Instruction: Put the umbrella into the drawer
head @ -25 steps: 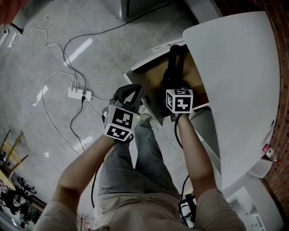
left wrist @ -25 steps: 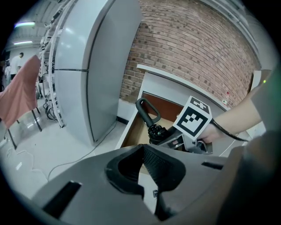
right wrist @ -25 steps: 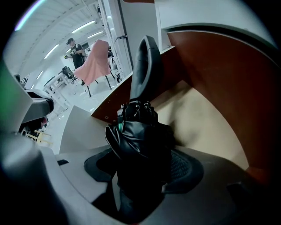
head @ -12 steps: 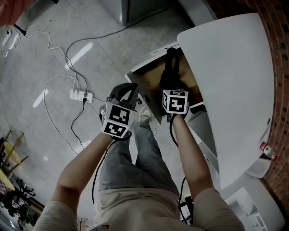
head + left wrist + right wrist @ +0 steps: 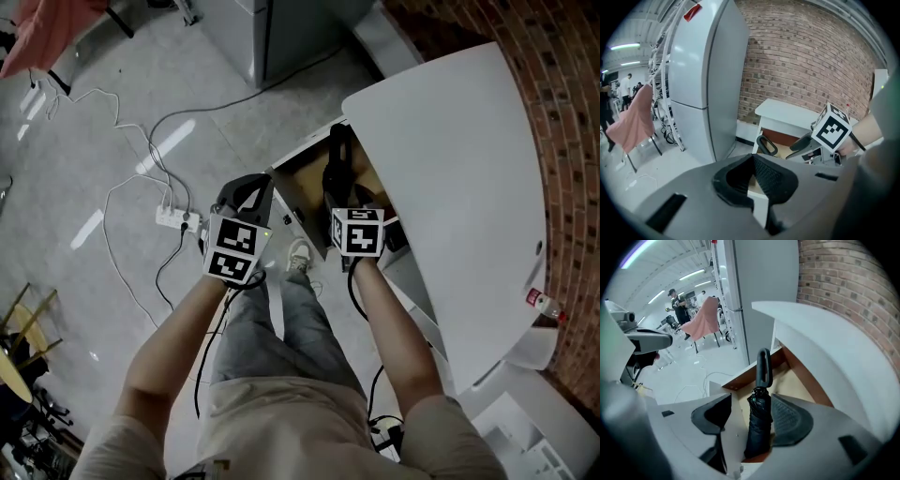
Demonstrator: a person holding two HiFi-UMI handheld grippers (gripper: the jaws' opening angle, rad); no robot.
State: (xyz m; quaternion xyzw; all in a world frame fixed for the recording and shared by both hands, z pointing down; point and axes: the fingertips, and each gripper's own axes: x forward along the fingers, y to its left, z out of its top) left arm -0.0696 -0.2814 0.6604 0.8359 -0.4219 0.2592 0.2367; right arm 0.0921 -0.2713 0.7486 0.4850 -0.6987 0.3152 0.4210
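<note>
A black folded umbrella lies in the open wooden drawer under the white desk, with its loop handle at the far end. My right gripper hangs above the umbrella's near end. In the right gripper view the umbrella shows between the jaws. It is close to the right pad, and the left pad stands well off it. The jaws of my right gripper are closing. My left gripper is left of the drawer's front corner. Its fingertips meet in a point and hold nothing that I can see.
The white desk top overhangs the drawer on the right, against a brick wall. A power strip and white cables lie on the floor to the left. A grey cabinet stands beyond. My shoe is below the drawer front.
Both grippers have come up and away from the drawer. The umbrella keeps its place in the drawer.
</note>
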